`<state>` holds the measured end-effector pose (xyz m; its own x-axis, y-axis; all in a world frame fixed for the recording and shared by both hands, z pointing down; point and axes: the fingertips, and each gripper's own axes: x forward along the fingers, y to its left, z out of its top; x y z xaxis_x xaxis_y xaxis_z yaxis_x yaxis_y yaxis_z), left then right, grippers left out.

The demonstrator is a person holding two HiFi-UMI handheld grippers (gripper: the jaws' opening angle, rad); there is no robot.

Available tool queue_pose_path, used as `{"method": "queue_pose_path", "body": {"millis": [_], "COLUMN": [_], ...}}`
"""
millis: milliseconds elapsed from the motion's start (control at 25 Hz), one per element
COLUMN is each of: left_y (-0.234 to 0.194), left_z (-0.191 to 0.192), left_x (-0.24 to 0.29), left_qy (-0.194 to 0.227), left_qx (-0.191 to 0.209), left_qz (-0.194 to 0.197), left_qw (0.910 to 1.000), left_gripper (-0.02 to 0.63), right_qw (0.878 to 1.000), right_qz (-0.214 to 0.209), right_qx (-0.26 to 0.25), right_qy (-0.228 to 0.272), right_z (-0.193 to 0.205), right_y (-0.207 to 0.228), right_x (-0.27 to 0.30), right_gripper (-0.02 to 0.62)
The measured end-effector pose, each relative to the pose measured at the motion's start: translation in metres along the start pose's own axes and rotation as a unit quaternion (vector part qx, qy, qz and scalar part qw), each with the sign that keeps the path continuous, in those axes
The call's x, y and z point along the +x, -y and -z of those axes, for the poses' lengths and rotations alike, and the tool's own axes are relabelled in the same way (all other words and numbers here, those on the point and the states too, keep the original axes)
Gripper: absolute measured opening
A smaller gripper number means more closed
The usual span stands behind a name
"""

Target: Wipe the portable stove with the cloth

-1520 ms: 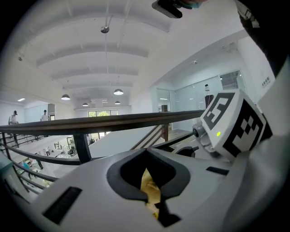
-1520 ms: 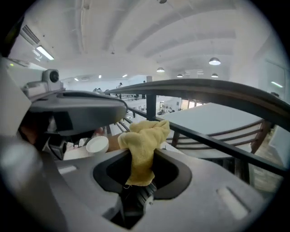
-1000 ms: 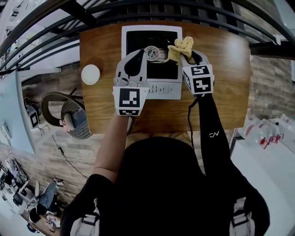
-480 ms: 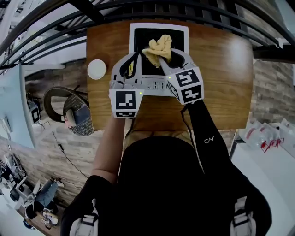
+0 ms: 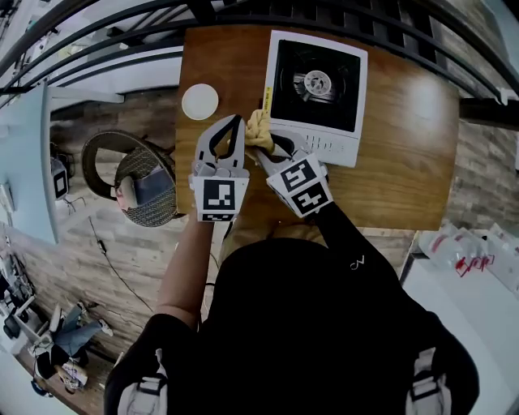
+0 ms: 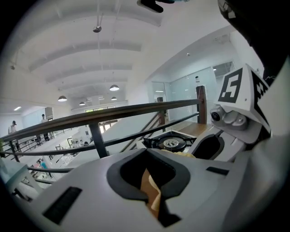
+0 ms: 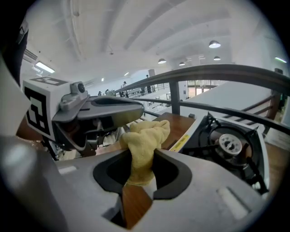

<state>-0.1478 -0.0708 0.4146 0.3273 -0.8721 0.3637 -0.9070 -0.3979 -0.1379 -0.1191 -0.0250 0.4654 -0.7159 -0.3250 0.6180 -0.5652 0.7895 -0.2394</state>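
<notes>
**Cloth off stove top, pinched in R gripper**

R gripper (image 5: 264, 146): clamped tight on yellow cloth (image 5: 259, 128), bunched wad sticking out past jaw tips. Held over wooden table (image 5: 405, 162), just beside front-left corner of portable stove (image 5: 316, 85), not on its black top. Touching wood or stove edge? Can't tell.

L gripper (image 5: 234, 120): pressed together, nothing pinched. Own view shows only a thin slit w/ wood & a bit of yellow behind it. Sits just left of cloth, tips near it, side by side w/ R gripper, both pointing away from person.

Stove details: white body, black top, round burner in middle, row of controls along front edge, yellow label on left side. Placed on far-right part of table, slightly skewed to table edge.

Also on table: white round item (image 5: 199, 101) near far-left corner, apart from stove & grippers; cup or lid, can't tell. Dark railing (image 5: 243, 12) past far edge of table. Below left, off the table: wicker chair (image 5: 139, 190).
</notes>
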Motion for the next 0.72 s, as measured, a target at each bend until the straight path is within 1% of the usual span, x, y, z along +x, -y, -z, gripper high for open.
{"method": "queue_pose_path", "body": {"millis": [120,200,280,360,520,600,720], "left_y": [0.004,0.012,0.022,0.033,0.056,0.073,0.104], "left_z": [0.026,0.041,0.051,0.055,0.049,0.042,0.028], "left_x": [-0.017,-0.027,-0.034,-0.039,-0.039,-0.035,-0.025], "left_qy": [-0.016,-0.028,-0.038,-0.044,-0.039,-0.035,-0.026], "left_qx": [-0.007,-0.006,-0.004,-0.003,-0.006,-0.001,0.009], "left_qz": [0.005,0.005,0.000,-0.007,-0.020,-0.020,-0.008], "left_qw": [0.9998,0.9996,0.9993,0.9990,0.9990,0.9992,0.9996], "left_gripper": [0.006,0.006,0.006,0.006,0.006,0.006,0.006], "right_qw": [0.999,0.994,0.990,0.989,0.993,0.994,0.995], "right_qz": [-0.037,-0.070,-0.084,-0.076,-0.048,-0.034,-0.014], "right_qx": [-0.007,-0.020,-0.028,-0.017,-0.002,0.006,0.019], "right_qy": [-0.039,-0.081,-0.114,-0.124,-0.110,-0.106,-0.102], "right_z": [0.035,0.066,0.093,0.109,0.120,0.128,0.145], "right_y": [-0.036,-0.056,-0.062,-0.054,-0.024,-0.008,0.014], "right_x": [0.010,0.016,0.020,0.017,-0.003,-0.020,-0.049], "right_gripper": [0.117,0.117,0.117,0.117,0.117,0.117,0.117]}}
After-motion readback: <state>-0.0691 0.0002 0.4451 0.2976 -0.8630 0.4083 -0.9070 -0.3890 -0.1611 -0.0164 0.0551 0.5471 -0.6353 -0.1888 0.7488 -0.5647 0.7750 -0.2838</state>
